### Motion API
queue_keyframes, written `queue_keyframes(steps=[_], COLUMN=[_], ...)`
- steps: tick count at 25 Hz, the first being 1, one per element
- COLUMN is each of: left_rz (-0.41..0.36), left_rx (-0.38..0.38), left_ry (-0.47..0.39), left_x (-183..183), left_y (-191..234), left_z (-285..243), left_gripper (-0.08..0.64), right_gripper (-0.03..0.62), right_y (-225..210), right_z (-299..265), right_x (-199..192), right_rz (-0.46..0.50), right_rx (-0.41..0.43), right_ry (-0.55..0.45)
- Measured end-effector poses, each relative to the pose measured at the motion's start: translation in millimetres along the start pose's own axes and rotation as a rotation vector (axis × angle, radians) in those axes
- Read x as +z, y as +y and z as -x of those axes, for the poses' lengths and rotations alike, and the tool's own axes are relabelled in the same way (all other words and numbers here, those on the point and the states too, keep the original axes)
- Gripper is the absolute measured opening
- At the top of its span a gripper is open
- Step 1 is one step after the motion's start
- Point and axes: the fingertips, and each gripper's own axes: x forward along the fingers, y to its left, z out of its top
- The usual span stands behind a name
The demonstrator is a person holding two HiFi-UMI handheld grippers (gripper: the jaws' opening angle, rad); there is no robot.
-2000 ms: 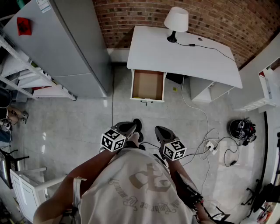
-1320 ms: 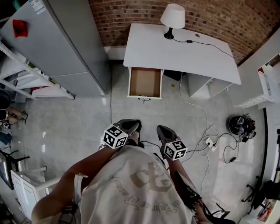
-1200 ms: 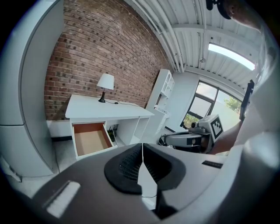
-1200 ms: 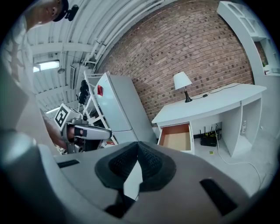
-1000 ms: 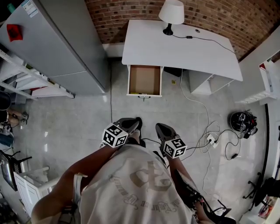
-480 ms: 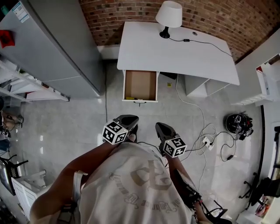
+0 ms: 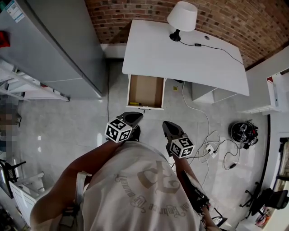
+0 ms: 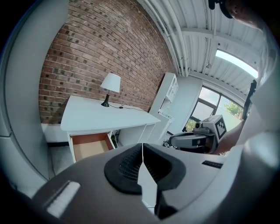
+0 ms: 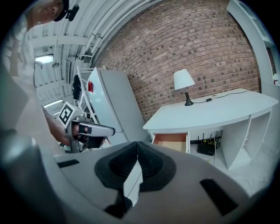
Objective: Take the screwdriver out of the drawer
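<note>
Screwdriver (image 7: 137, 104) in open drawer (image 7: 146, 88) of white desk (image 7: 180, 54).
Item lies against the drawer's front wall, toward its left side; left tongs (image 7: 134, 116) and right tongs (image 7: 168, 127) hang well apart from the drawer, jaws pressed together, gripping nothing.

Desk (image 7: 180, 58) sits upper middle of the frame, backed on the wall (image 7: 135, 13) along the top edge. Lamp (image 7: 182, 18) stands on the desk's far edge. Drawer (image 7: 145, 90) hangs open under the desk's left end, toward frame centre — a small item (image 7: 137, 104) lies in it by the front wall, left side. Cabinet (image 7: 54, 45) fills the upper left, left of the desk. Cables (image 7: 212, 149) lie on the floor (image 7: 67, 122) at right. Left gripper (image 7: 134, 116) and right gripper (image 7: 167, 125) sit side by side at centre — below the drawer, apart from it.
</note>
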Motion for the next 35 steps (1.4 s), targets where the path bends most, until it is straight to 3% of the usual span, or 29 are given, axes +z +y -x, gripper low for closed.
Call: queue_keyframes(steps=[17,25,35], left_rz=[-0.023,0.040,0.134], left_rx=[-0.028,0.020,0.153], left_ry=[-0.044,-0.067,-0.100], left_x=[72.5,69.5,62.9], left_y=[87.2,117.8,141.3], left_z=[-33.7,-23.1,-9.3], left_gripper=[0.012,0.012,0.012], right_gripper=[0.008,0.008,0.008], right_y=[-41.7,-38.3,-38.4], right_z=[-78.2,-105.6,-139.4], right_x=[59.0,62.4,61.8], right_rz=[0.024,0.058,0.097], right_rx=[-0.041,-0.002,0.134], right_ry=[0.011,0.073,0.160])
